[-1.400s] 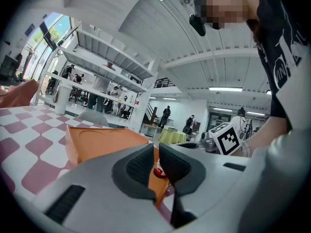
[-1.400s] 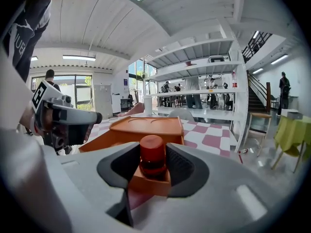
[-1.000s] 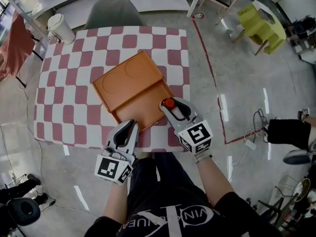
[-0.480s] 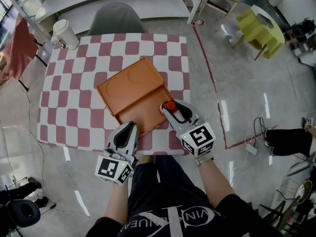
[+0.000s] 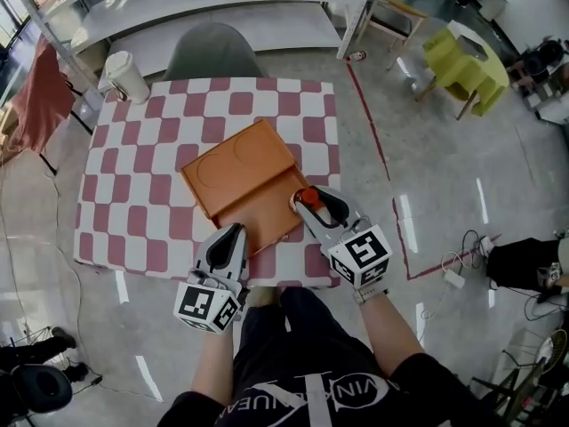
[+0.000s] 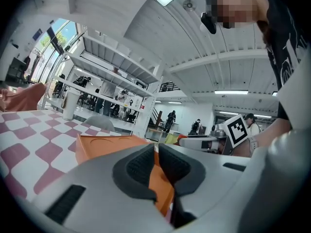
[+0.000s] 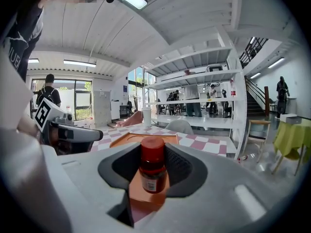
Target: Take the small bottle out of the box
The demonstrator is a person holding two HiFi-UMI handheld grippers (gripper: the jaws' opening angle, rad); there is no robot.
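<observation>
The orange box lies open on the checkered table, its lid flat on the far side. A small brown bottle with a red cap stands upright between the jaws of my right gripper, over the box's near right corner. In the right gripper view both pads press on the bottle, with the orange box beyond it. My left gripper is at the box's near left edge. In the left gripper view its jaws are closed to a thin slit on the orange box wall.
A white lidded cup stands at the table's far left corner. A grey chair is tucked in at the far side. A yellow-green chair and shelving stand off to the right. Cables lie on the floor at the right.
The head view has shifted slightly. Both grippers keep their places at the box, and the bottle stays in the right gripper.
</observation>
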